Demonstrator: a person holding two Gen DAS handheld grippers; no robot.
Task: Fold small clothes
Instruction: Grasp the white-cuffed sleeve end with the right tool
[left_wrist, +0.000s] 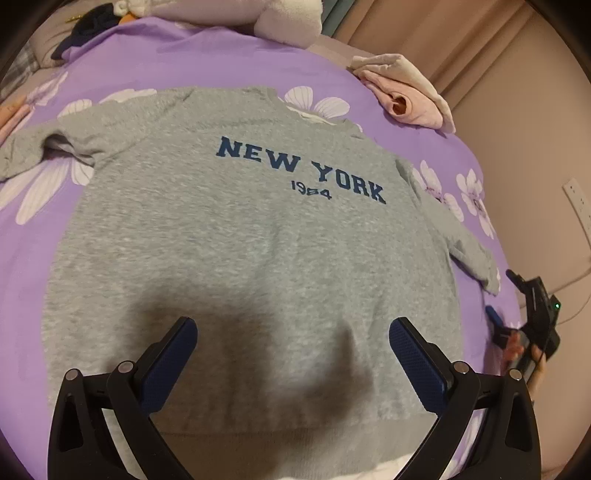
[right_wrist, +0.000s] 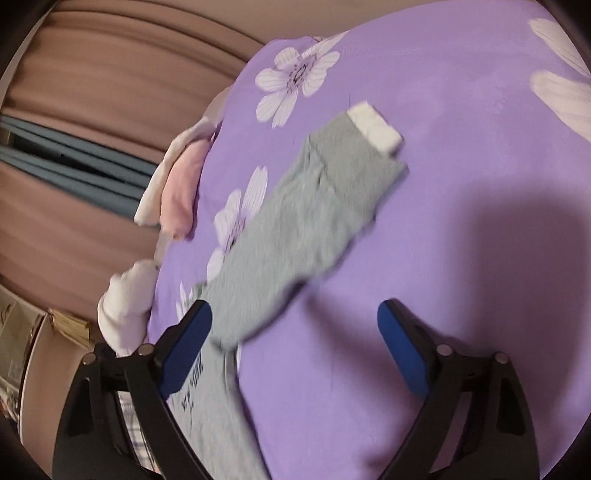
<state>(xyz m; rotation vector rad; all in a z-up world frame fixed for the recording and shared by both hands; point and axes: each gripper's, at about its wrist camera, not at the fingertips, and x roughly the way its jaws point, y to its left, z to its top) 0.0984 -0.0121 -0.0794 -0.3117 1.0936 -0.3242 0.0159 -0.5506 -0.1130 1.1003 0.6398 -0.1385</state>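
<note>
Lying flat on the bedspread (left_wrist: 207, 55), the sweatshirt (left_wrist: 240, 236) faces both spread grippers

Both views are evenly, warmly lit and bent by fisheye distortion, with dark vignetting at the corners. A soft shadow is cast low on the grey sweatshirt (left_wrist: 258, 240). The right wrist view is smeared by motion blur.

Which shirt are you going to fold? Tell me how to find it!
Look at the purple flowered bedspread. Spread flat in its middle lies the grey sweatshirt, sleeves out to both sides. Unlike the bunched pink and cream clothes at the bed's edge, it has NEW YORK in blue letters.
</note>
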